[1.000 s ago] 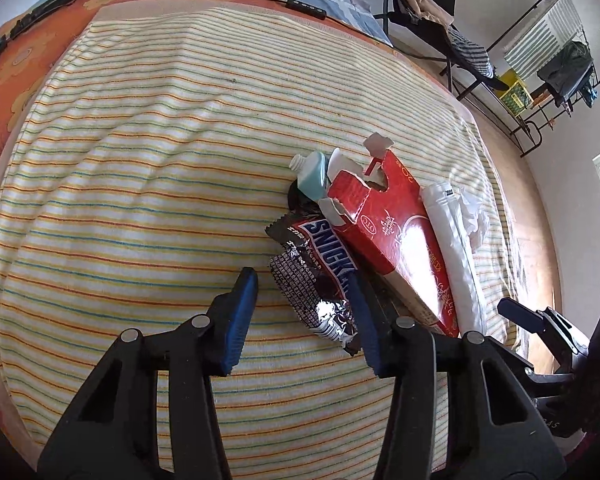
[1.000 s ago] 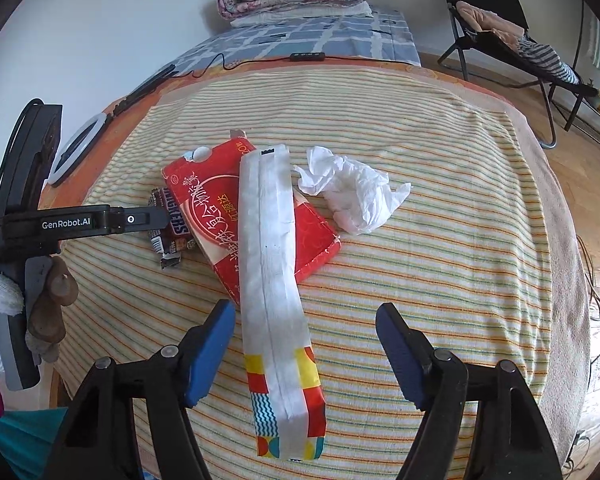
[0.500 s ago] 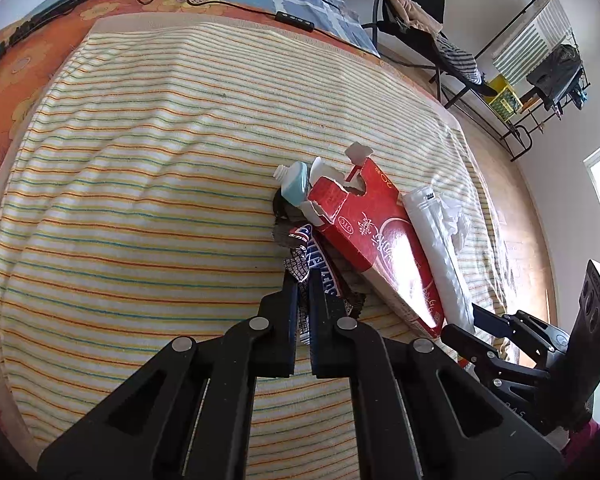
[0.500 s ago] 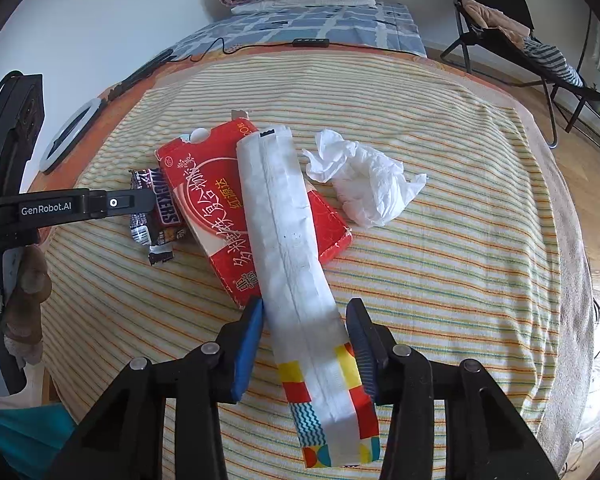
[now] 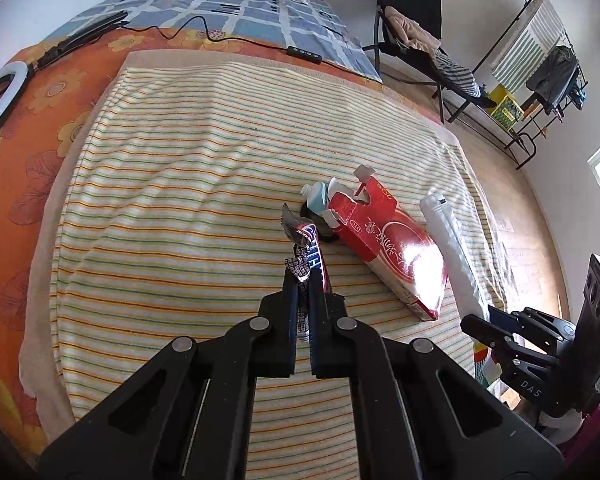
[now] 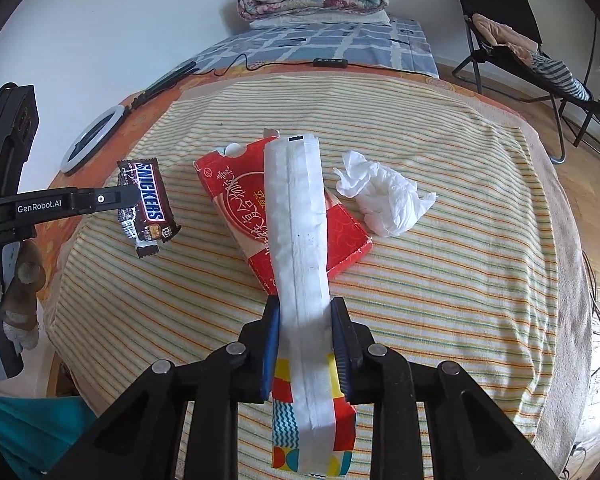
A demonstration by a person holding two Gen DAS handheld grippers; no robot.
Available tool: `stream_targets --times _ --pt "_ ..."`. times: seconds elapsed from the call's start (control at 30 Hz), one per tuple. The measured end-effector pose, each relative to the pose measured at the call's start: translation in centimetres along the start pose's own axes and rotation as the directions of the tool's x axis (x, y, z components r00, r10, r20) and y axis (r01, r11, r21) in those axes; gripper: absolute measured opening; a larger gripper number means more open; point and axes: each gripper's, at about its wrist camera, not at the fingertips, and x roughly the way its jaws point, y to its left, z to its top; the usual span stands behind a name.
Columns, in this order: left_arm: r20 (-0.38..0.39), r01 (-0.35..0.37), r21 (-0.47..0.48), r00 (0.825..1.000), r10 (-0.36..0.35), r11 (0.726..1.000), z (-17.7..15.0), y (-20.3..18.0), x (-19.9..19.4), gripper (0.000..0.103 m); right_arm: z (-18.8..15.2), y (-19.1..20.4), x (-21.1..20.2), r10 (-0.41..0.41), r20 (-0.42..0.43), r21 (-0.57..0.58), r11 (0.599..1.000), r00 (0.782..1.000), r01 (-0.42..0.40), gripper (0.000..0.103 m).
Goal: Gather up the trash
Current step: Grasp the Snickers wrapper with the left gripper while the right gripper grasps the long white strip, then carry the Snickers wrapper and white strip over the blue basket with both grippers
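Brown and torn, the Snickers wrapper sits pinched between the fingers of your left gripper, raised clear of the striped blanket; from the right wrist view it hangs at the left gripper's tip, its lettering readable. Your right gripper is clamped on the long white packet, both pads pressing its sides just above the coloured end, while the packet's far end lies over the red carton. That carton rests flat on the blanket, with a small blue-capped bottle touching its torn top. Just beside the carton on the right lies a crumpled tissue, apart from both grippers. Beyond the blanket you have an orange floral sheet, a ring light and a folding chair.
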Motion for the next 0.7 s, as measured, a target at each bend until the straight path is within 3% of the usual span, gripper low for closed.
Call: stream_targets --times 0.37,0.7 --pt "0.033 0.008 0.055 0.999 -0.01 0.998 -2.9 -1.7 -4.7 0.002 -1.9 0.5 -5.5 0.038 0.056 0.01 0.999 0.998 -0.038 0.023" --pt "0.052 0.009 0.131 0.998 -0.016 0.991 -7.8 -3.8 -8.8 0.002 -6.6 2.7 -10.4 0.108 0.064 -0.014 0.994 0.992 -0.107 0.023"
